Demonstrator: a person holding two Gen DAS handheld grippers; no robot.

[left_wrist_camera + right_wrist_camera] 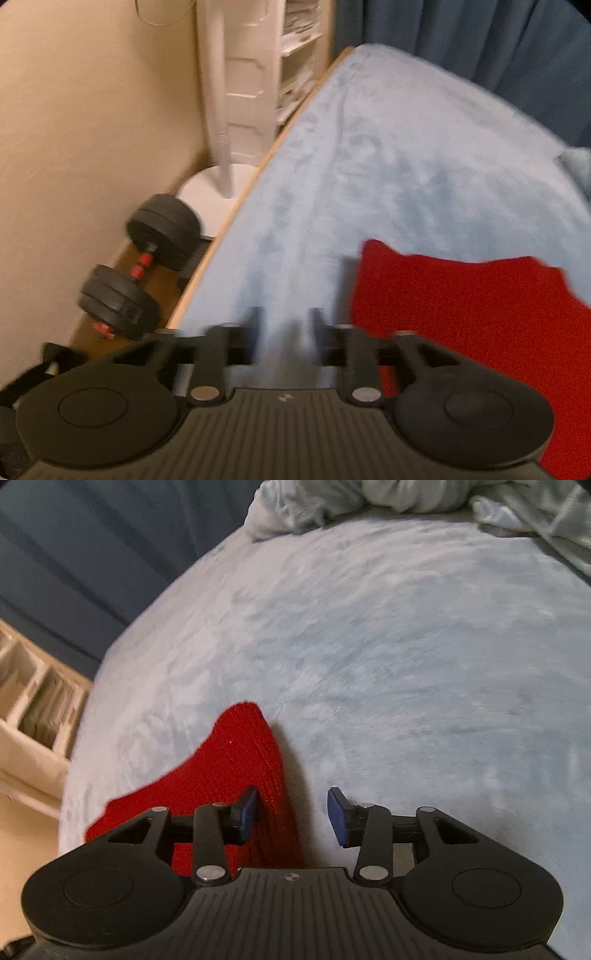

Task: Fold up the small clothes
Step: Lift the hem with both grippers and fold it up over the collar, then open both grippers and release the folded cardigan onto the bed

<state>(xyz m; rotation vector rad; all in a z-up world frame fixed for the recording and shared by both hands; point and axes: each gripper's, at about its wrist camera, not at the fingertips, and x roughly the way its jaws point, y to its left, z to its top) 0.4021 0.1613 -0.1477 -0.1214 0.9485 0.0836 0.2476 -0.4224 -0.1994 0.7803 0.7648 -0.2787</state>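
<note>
A small red knit garment [469, 314] lies flat on the pale blue fleece bed cover [388, 166]. In the left wrist view it is at the lower right. My left gripper [284, 325] hovers over bare cover just left of the garment's edge; its fingers are blurred by motion but stand apart, holding nothing. In the right wrist view the garment [229, 771] is at the lower left. My right gripper [291, 812] is open, with the garment's right edge between its blue pads [338, 812], the left pad over the red cloth.
The bed's wooden left edge [236, 214] drops to the floor, where a black dumbbell [147, 266], a white fan stand [218, 155] and white shelves [295, 55] stand. Dark blue curtains [480, 33] hang behind the bed. Crumpled grey bedding [369, 502] lies at the far end.
</note>
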